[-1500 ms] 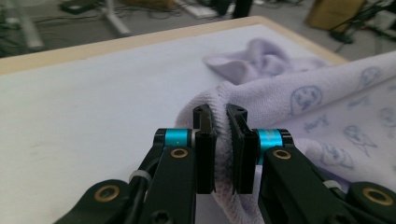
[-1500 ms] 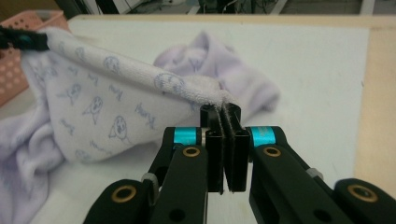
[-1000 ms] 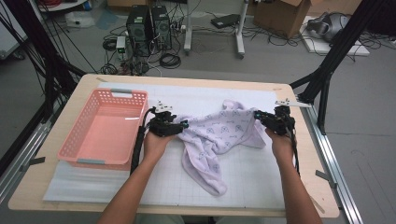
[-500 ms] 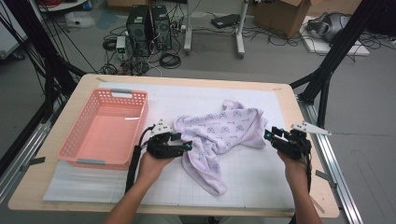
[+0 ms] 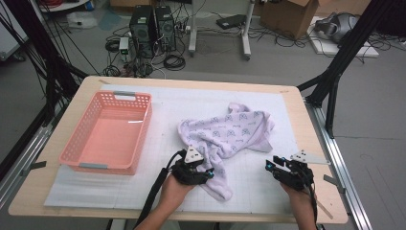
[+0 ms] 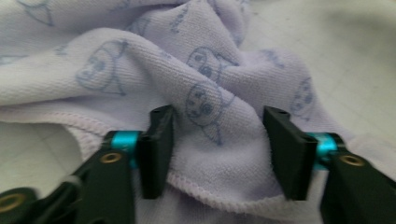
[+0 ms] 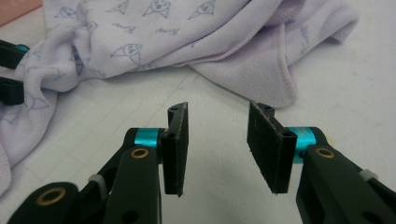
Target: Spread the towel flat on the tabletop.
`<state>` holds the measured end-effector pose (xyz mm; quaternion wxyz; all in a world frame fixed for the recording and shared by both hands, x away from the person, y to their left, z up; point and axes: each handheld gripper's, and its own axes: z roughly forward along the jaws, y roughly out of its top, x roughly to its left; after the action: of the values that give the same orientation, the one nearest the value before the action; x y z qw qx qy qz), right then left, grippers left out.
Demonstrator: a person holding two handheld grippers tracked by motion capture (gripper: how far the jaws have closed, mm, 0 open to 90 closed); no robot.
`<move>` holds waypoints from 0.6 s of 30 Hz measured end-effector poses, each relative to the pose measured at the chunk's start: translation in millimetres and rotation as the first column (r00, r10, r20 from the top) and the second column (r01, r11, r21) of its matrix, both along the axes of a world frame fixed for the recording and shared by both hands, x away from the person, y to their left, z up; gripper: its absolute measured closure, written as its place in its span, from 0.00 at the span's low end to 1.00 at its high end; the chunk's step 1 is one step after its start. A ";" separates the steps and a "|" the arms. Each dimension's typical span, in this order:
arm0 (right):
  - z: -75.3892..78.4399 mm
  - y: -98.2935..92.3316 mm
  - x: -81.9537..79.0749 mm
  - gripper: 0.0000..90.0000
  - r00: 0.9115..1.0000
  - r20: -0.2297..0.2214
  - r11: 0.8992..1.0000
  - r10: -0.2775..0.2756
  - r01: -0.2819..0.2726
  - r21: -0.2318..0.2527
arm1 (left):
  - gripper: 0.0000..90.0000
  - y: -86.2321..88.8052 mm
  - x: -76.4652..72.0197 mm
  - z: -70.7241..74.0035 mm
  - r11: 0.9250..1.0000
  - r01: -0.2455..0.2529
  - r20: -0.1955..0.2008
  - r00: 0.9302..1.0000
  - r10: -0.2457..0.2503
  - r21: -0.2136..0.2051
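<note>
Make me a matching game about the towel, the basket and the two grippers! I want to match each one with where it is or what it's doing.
Things:
1. towel
2. basket
3. left gripper
4. right gripper

Descriptions:
A. pink, at the left of the table
B. jaws apart with nothing between them, over bare white mat
C. lilac with small printed faces, lying crumpled
D. jaws around a fold of cloth

Pairs: 1-C, 2-A, 3-D, 4-B
</note>
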<state>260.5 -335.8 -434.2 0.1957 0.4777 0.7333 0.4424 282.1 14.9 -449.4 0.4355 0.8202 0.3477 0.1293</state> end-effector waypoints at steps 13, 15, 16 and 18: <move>-5.1 9.9 6.9 0.64 0.999 -0.037 0.999 0.032 -0.032 -0.003 | 0.86 25.2 2.9 26.9 0.976 0.091 -0.021 0.995 -0.097 -0.197; -5.4 13.2 8.9 0.69 0.998 -0.043 0.998 0.054 -0.055 -0.020 | 0.86 28.7 1.0 31.2 0.969 0.104 -0.003 0.994 -0.107 -0.224; -5.1 16.1 9.9 0.71 0.997 -0.045 0.997 0.064 -0.065 -0.032 | 0.86 30.8 0.9 33.0 0.967 0.108 0.001 0.994 -0.111 -0.230; -4.0 23.3 12.0 0.74 0.994 -0.051 0.995 0.095 -0.097 -0.035 | 0.86 35.7 2.9 35.4 0.964 0.112 0.009 0.994 -0.113 -0.241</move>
<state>272.6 -312.5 -438.2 0.1650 0.4488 0.7683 0.4256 285.1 50.6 -414.0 0.5378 0.7799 0.3147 0.0590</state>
